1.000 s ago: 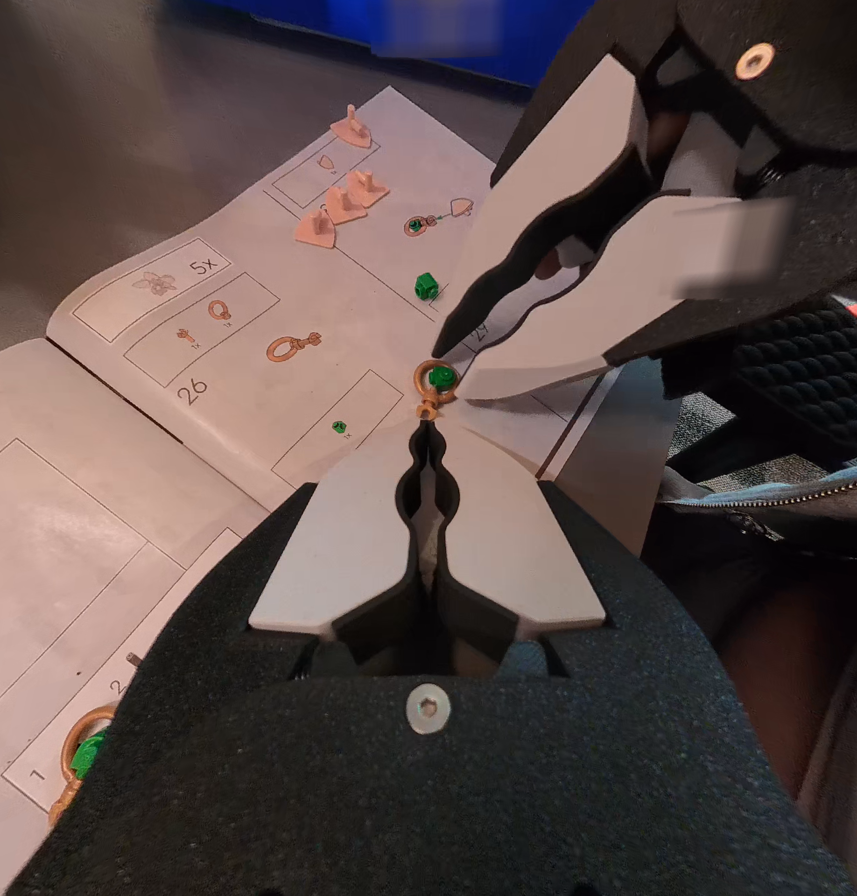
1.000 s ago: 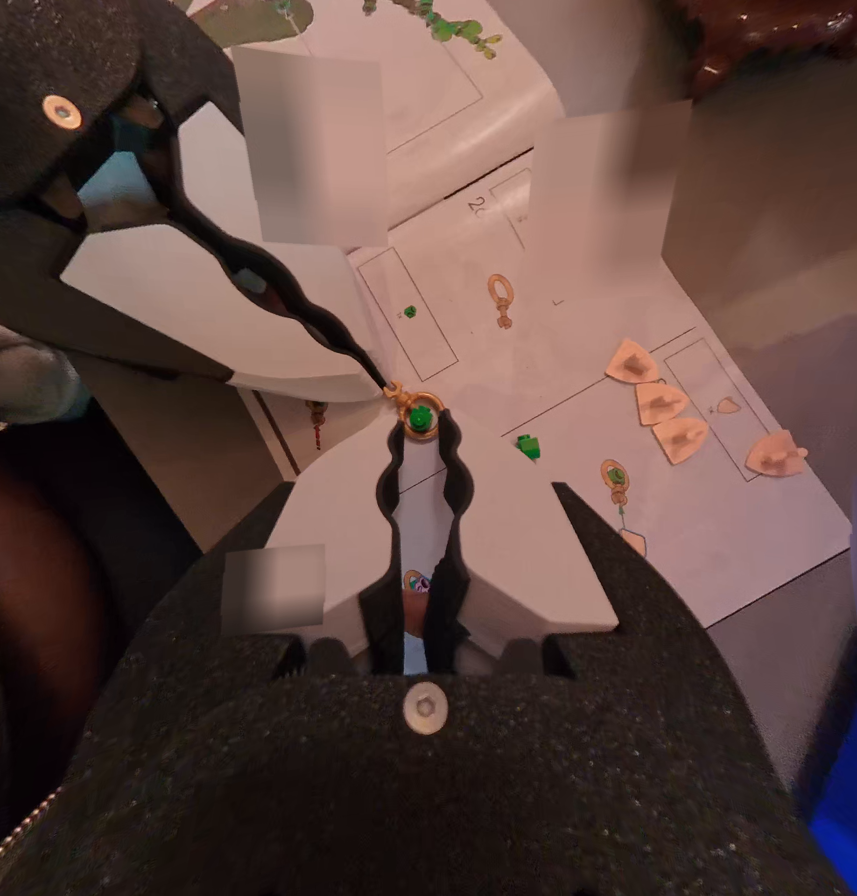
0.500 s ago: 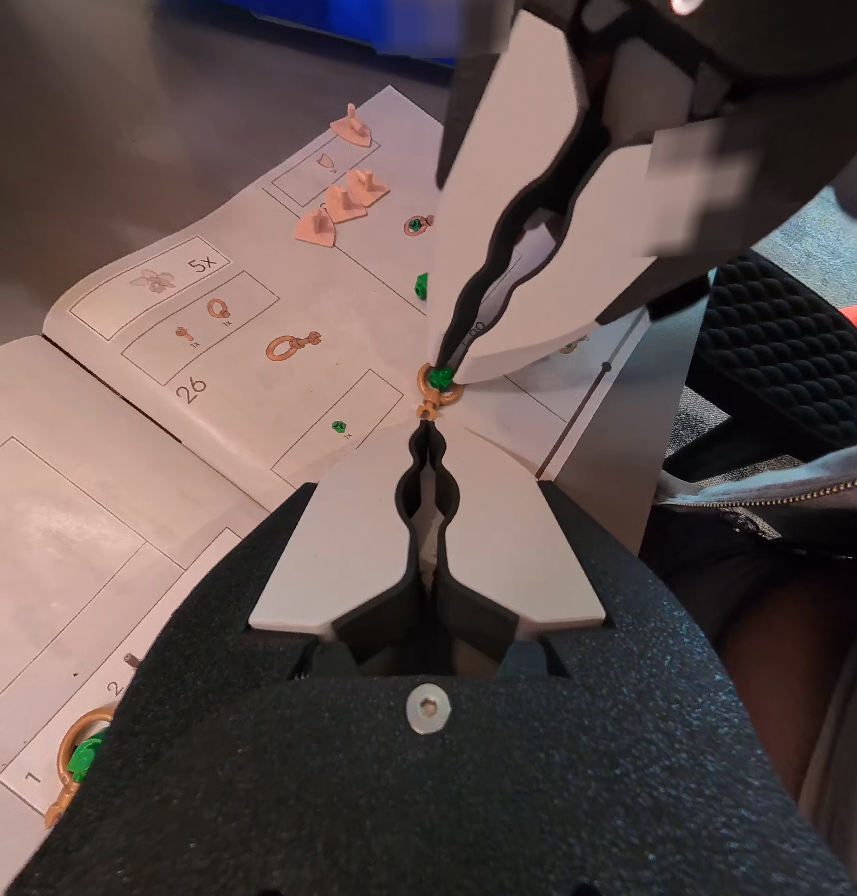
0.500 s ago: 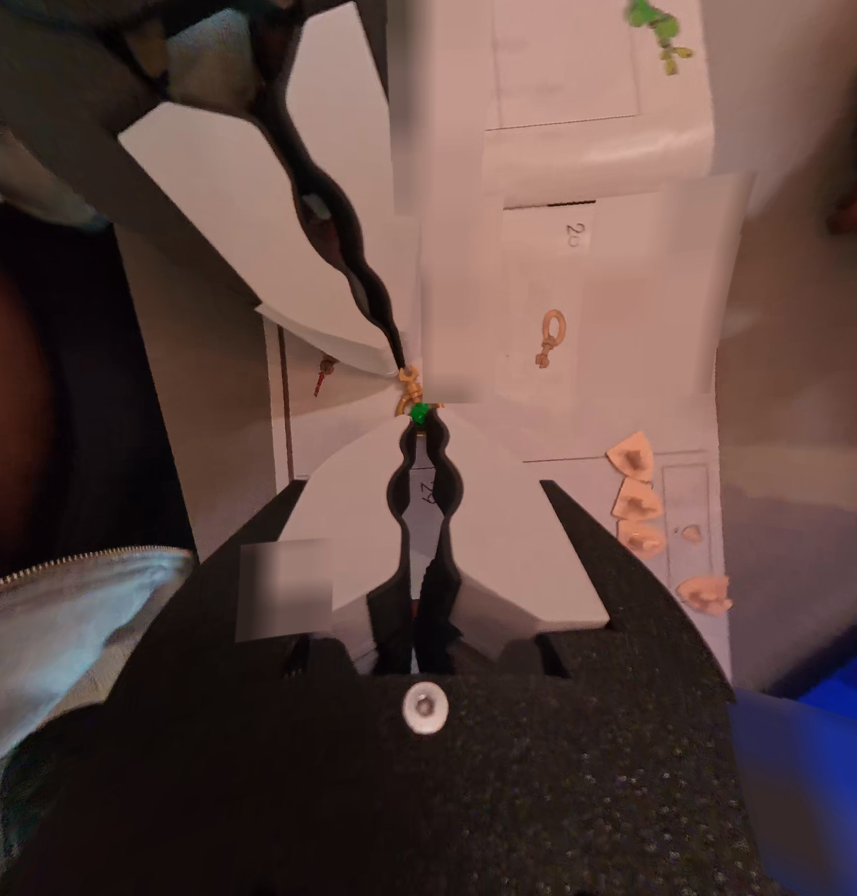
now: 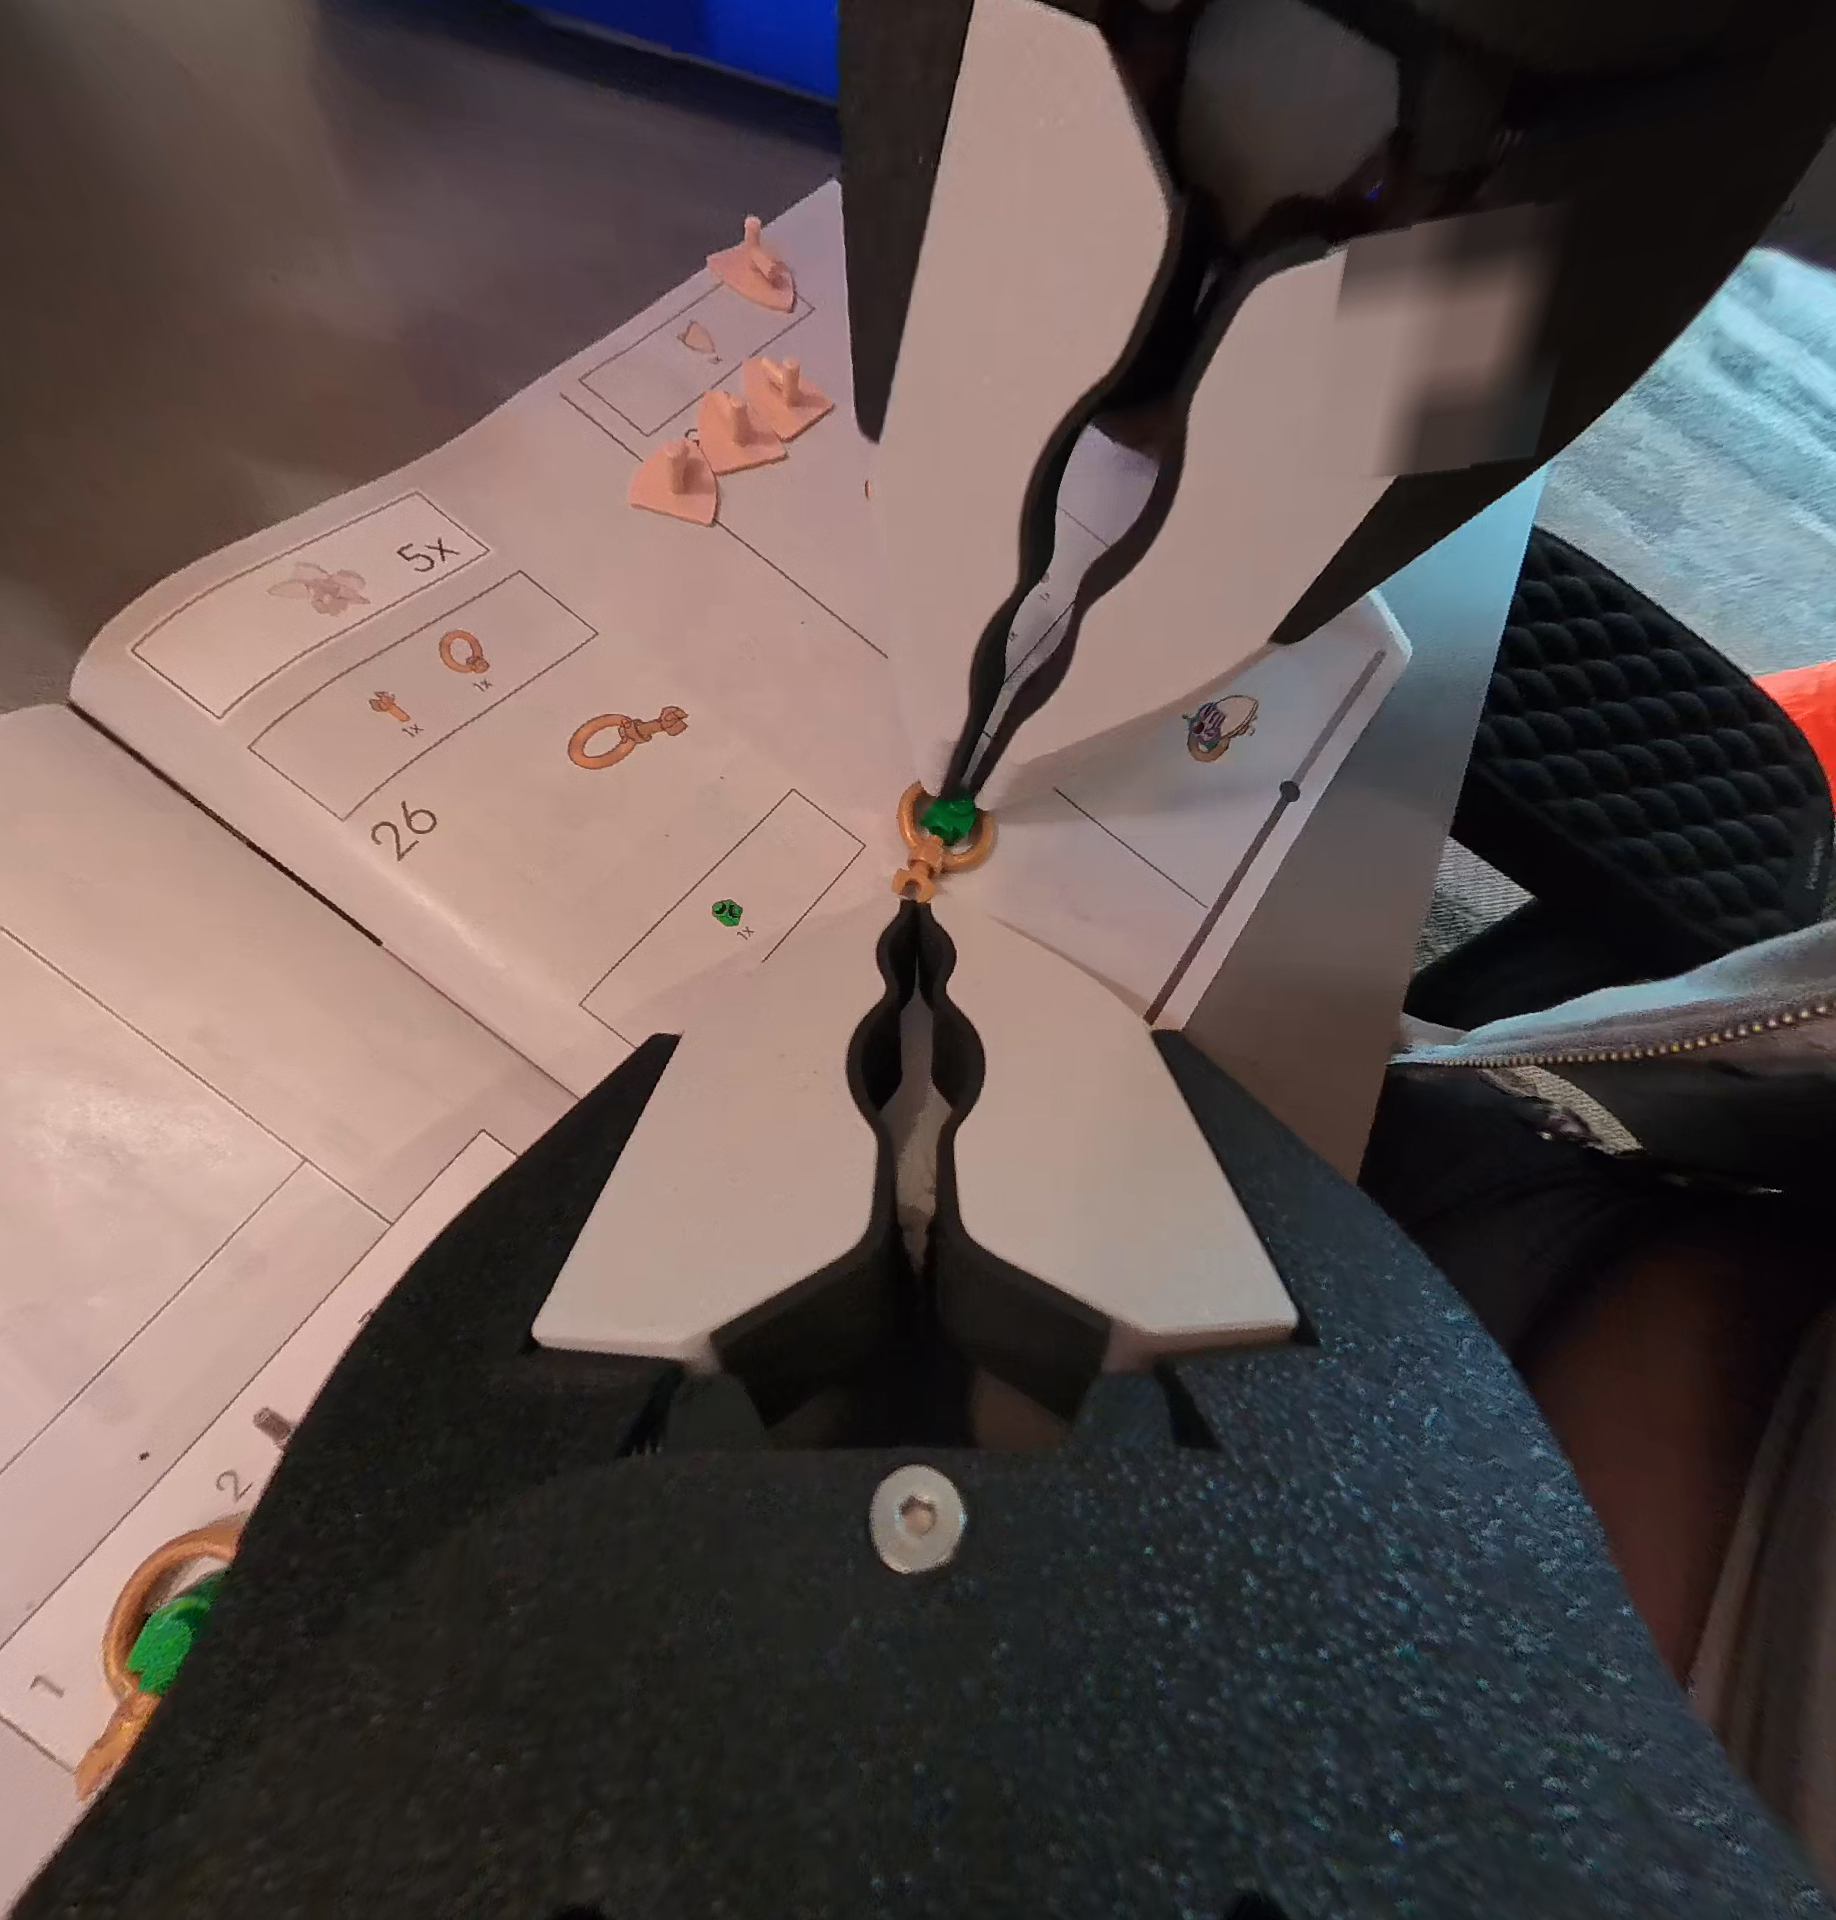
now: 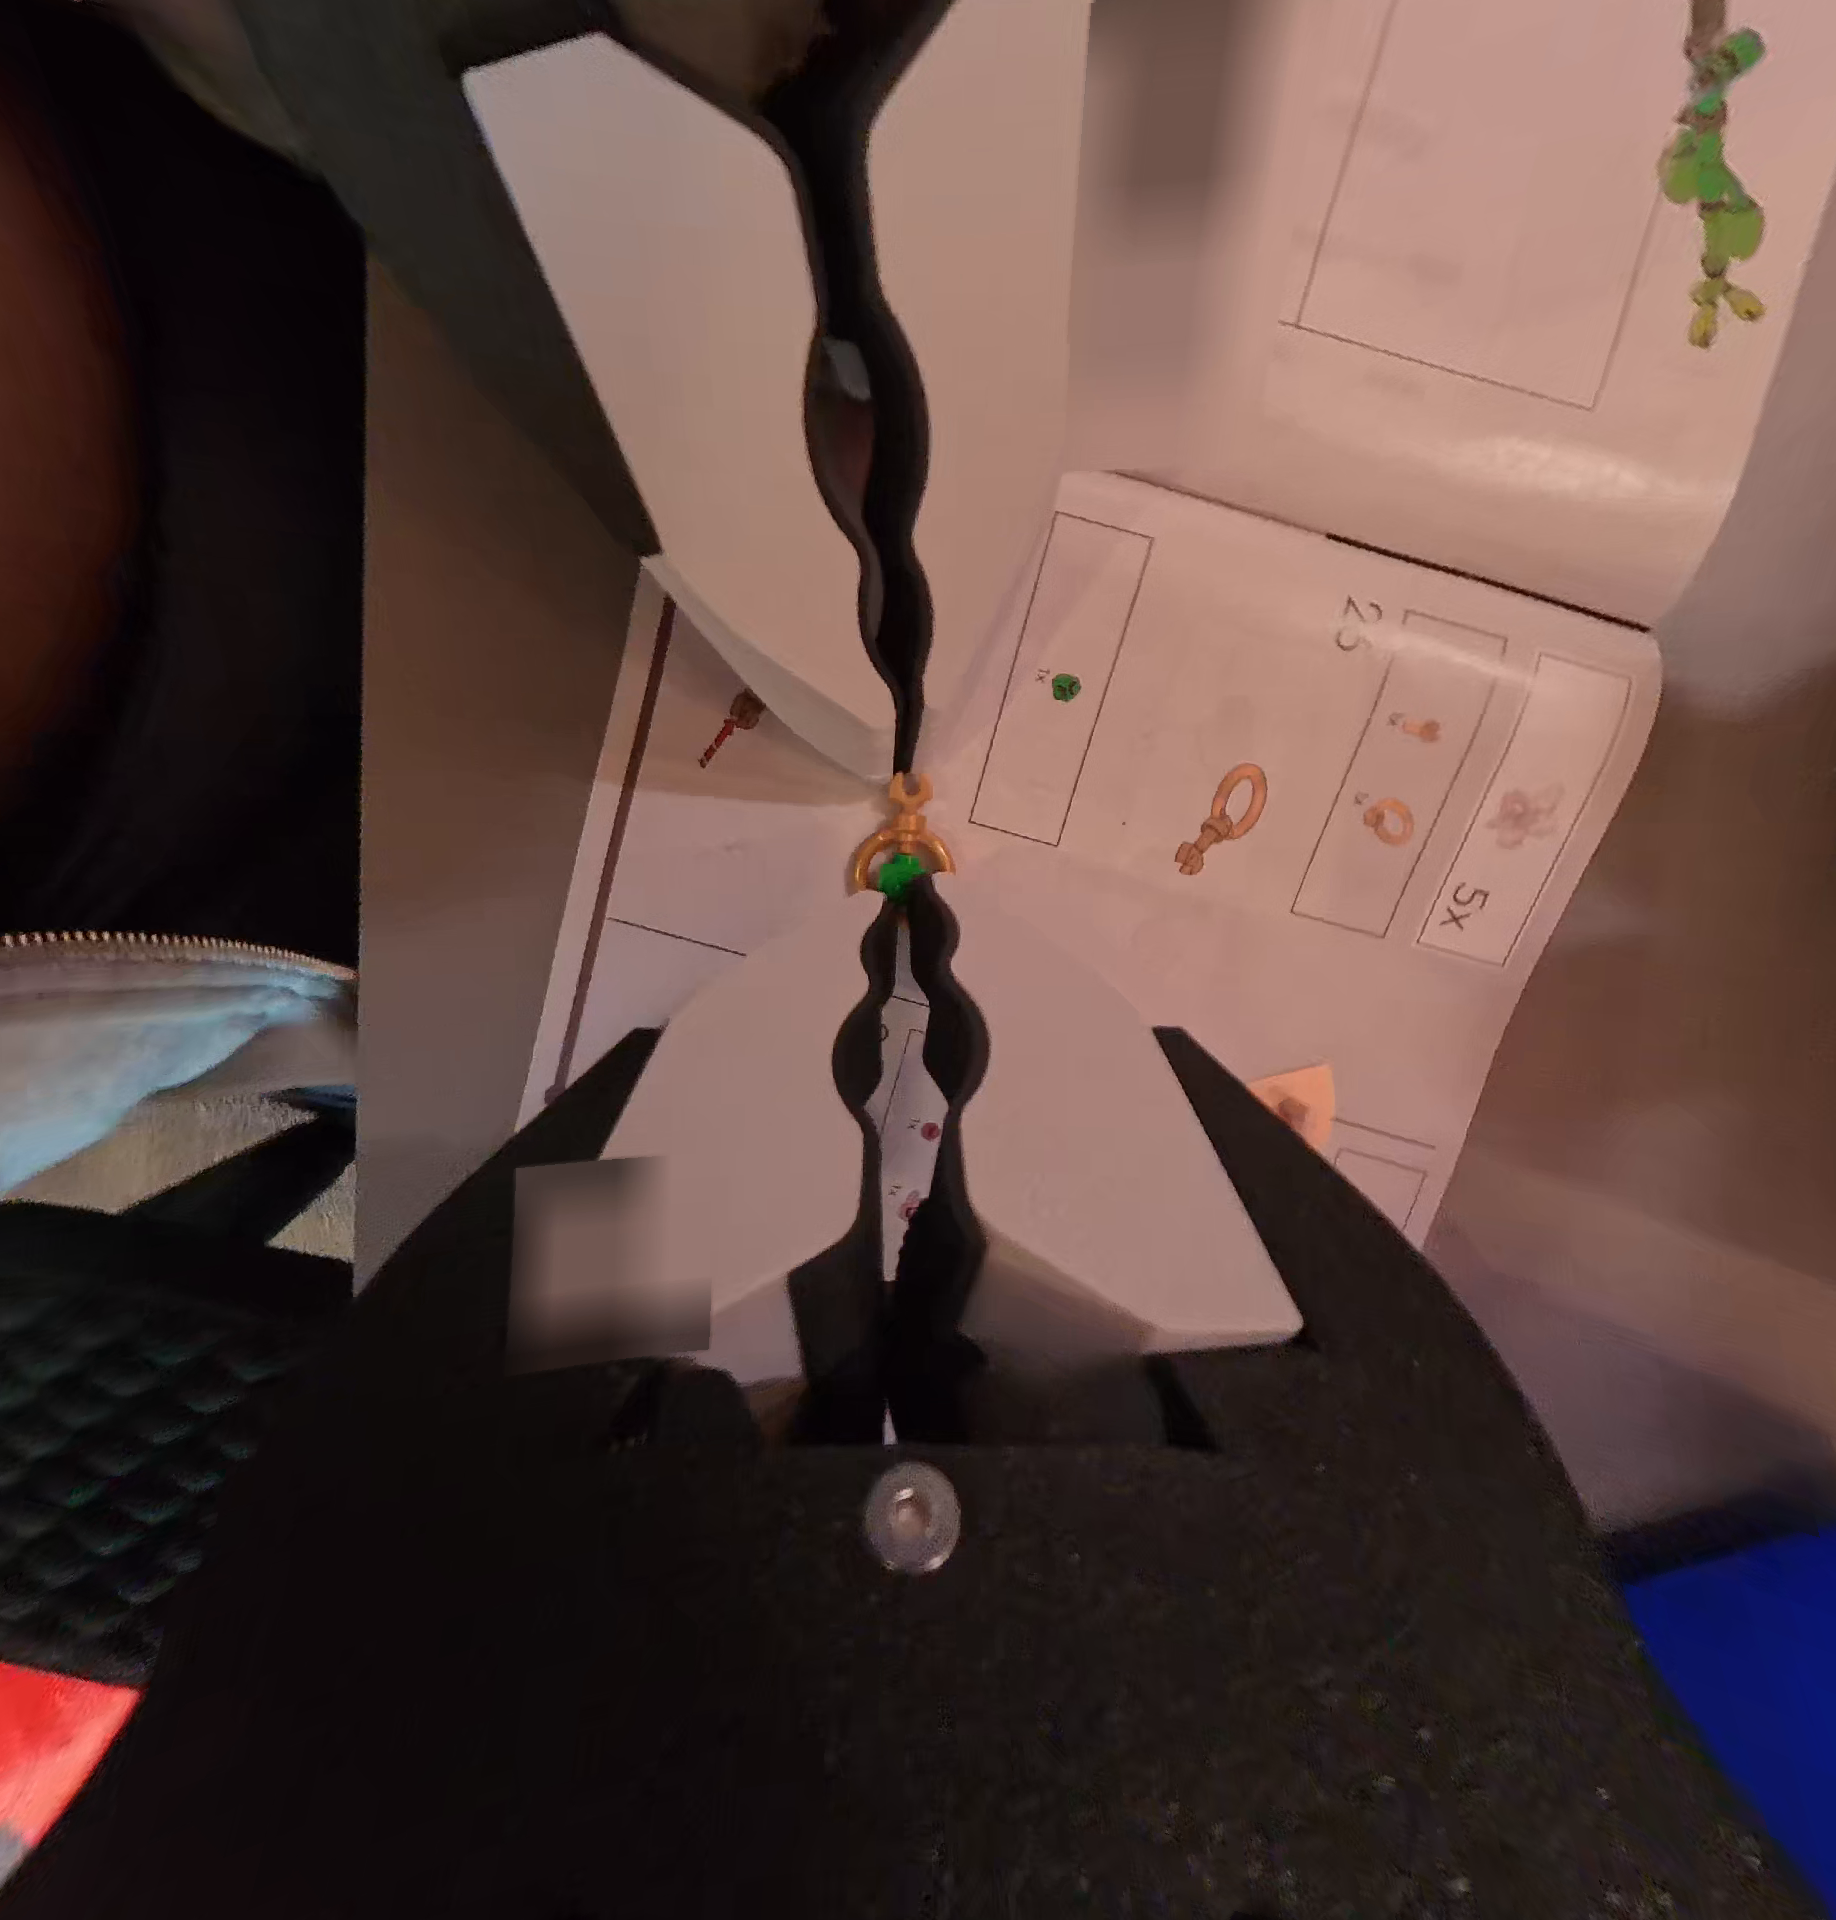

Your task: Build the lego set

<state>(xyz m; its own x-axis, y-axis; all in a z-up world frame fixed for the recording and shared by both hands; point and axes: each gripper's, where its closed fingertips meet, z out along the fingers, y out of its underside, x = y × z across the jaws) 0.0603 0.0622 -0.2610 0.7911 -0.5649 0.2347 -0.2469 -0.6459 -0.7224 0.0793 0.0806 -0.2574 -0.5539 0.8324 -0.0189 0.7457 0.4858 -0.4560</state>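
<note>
My left gripper (image 5: 912, 912) is shut on the clip end of a small gold ring piece (image 5: 981, 842) and holds it above the open instruction booklet (image 5: 540, 831). A green stud (image 5: 947, 814) sits inside the ring. My right gripper (image 5: 964, 784) comes in from the top, tip to tip with the left, and is shut on the green stud. In the right wrist view, my right gripper (image 6: 901, 906) pinches the green stud (image 6: 898, 876) under the gold ring piece (image 6: 872, 847). The left gripper (image 6: 906, 764) holds the clip end from above.
Several pink petal pieces (image 5: 732, 431) lie on the booklet's far page. A blue bin (image 5: 685, 42) stands behind on the grey table (image 5: 218, 260). A person's lap and a zipped jacket (image 5: 1620, 1039) are close on the right, with a black textured seat (image 5: 1641, 748).
My right gripper has swung from the right side to straight opposite the left and closed on the green stud. The left gripper and the ring have barely moved.
</note>
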